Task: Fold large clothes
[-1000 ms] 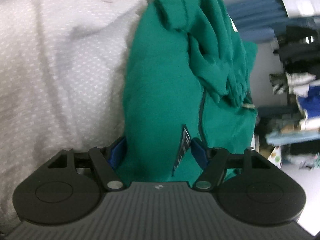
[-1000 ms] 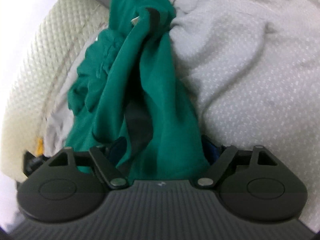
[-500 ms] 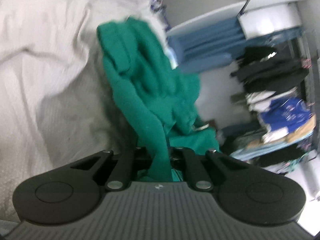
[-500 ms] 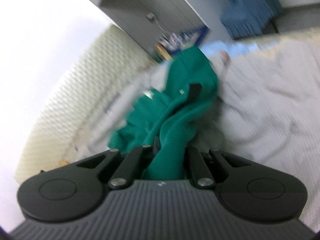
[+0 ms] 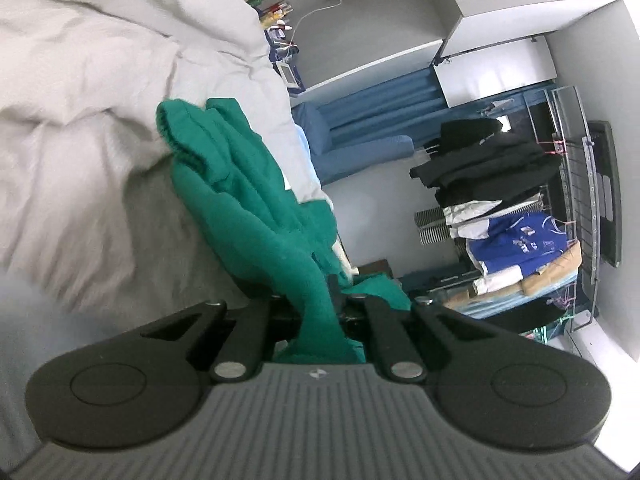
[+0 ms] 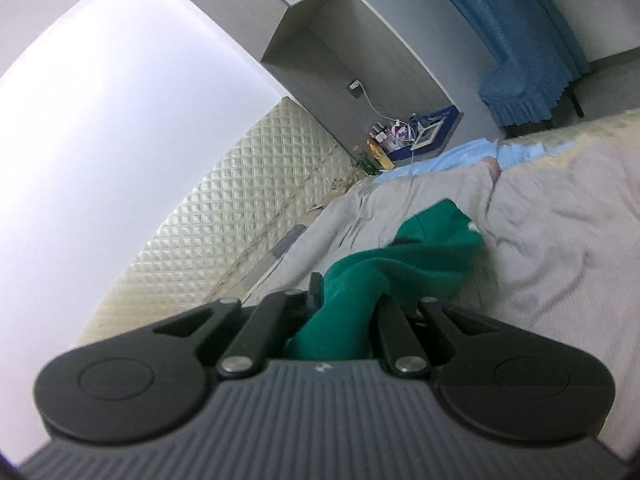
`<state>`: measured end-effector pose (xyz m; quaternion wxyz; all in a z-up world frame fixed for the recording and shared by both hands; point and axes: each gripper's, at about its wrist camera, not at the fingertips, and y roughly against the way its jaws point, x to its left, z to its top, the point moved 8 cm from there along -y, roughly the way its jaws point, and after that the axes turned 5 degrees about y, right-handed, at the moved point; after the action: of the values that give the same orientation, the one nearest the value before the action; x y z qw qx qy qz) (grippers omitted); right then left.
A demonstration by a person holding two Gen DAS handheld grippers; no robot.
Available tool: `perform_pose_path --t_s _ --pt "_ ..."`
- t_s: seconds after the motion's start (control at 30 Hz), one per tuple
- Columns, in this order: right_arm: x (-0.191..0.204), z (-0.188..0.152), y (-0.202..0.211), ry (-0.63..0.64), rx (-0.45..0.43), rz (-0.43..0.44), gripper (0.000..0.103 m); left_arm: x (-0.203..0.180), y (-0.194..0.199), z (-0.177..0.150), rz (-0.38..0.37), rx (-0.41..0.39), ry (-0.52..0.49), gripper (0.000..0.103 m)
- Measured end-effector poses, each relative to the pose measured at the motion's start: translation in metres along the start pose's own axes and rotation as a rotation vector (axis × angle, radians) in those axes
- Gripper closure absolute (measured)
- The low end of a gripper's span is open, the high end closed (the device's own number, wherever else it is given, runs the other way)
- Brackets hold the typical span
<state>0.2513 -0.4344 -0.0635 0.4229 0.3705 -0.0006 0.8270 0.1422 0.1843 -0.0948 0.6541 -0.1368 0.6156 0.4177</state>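
Both grippers have lifted, jaws now pinched tight on the garment (image 5: 256, 216).
It trails ahead from left gripper (image 5: 320, 312) and right gripper (image 6: 340, 312) onto the bed (image 5: 80, 120), bunched.

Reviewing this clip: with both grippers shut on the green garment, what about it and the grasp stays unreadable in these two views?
- Left wrist view: the green fleece garment is bunched, so its type and the part held are unclear; cloth hides the left gripper's fingertips.
- Right wrist view: the right gripper fingertips are buried in the garment; its far end is blurred.
- Neither view shows the other gripper.
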Motion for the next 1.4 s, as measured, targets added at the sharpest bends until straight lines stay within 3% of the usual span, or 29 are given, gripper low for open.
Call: perform_pose_path --t_s 0.1,0.2,0.43,0.67,0.9,1.07,1.23,1.3,1.4 --pt "-0.004 -0.015 0.007 -0.042 0.015 -0.004 0.095 0.005 0.012 -0.018 0.008 0.011 0.002 0.096" --pt "-0.016 -0.013 -0.013 -0.086 0.022 -0.021 0.095 0.011 0.004 -0.005 0.001 -0.008 0.014 0.096" --pt "-0.054 0.035 -0.087 -0.242 -0.013 -0.106 0.095 0.000 -0.078 0.094 0.001 -0.089 0.056 0.095" --pt "-0.111 0.068 -0.188 -0.319 0.007 -0.266 0.095 0.012 -0.183 0.191 0.141 -0.129 0.027 0.095" --pt "-0.174 0.073 -0.259 -0.355 0.036 -0.361 0.095 0.042 -0.269 0.254 0.196 -0.150 0.014 0.095" --pt "-0.220 0.055 -0.297 -0.406 0.077 -0.408 0.094 0.084 -0.321 0.278 0.285 -0.100 -0.003 0.095" --pt "-0.258 0.024 -0.321 -0.491 0.109 -0.410 0.094 0.122 -0.343 0.282 0.314 -0.081 0.011 0.094" --pt "-0.261 0.018 -0.322 -0.526 0.113 -0.407 0.094 0.124 -0.341 0.279 0.291 -0.096 0.032 0.094" --pt "-0.249 0.024 -0.315 -0.493 0.112 -0.395 0.090 0.110 -0.332 0.273 0.283 -0.106 -0.045 0.092"
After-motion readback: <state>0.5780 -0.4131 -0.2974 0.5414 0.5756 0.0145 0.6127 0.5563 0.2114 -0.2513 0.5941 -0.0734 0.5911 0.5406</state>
